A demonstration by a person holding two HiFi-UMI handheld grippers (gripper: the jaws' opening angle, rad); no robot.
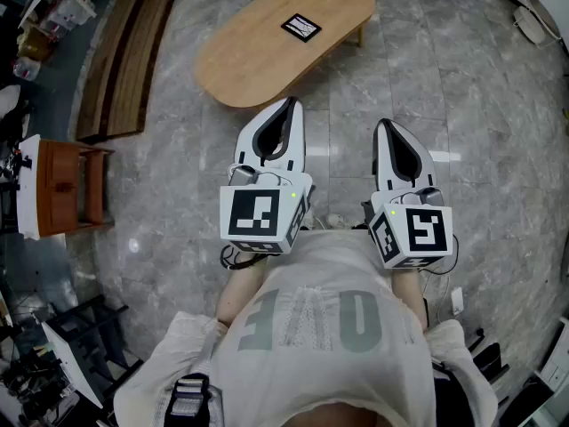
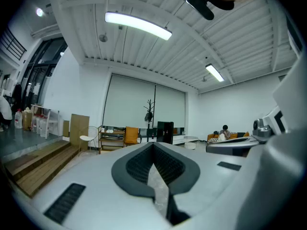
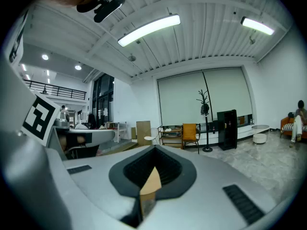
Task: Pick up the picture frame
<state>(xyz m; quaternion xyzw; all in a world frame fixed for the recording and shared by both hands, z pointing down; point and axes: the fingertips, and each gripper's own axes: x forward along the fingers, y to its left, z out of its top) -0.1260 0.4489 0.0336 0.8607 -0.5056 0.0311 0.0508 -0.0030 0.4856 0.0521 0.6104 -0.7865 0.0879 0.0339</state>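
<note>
A small black-and-white picture frame [image 1: 300, 27] lies flat on the oval wooden table [image 1: 258, 60], toward its far right part. I hold both grippers close to my body, well short of the table, pointing level and forward. The left gripper [image 1: 289, 103] is shut with nothing in it, its tips meeting over the marble floor. The right gripper [image 1: 388, 124] is shut and empty too, level with the left one. In the left gripper view the left gripper [image 2: 153, 143] points across the room; the right gripper view shows the right gripper [image 3: 154, 148] the same way. Neither gripper view shows the frame.
Wooden steps [image 1: 124, 60] run along the left of the floor, with a brown wooden chair [image 1: 67, 189] nearer me. Grey marble floor lies between me and the table. Far across the room stand a coat stand [image 3: 205, 121], an orange chair [image 3: 190, 133] and a black cabinet [image 3: 226, 128].
</note>
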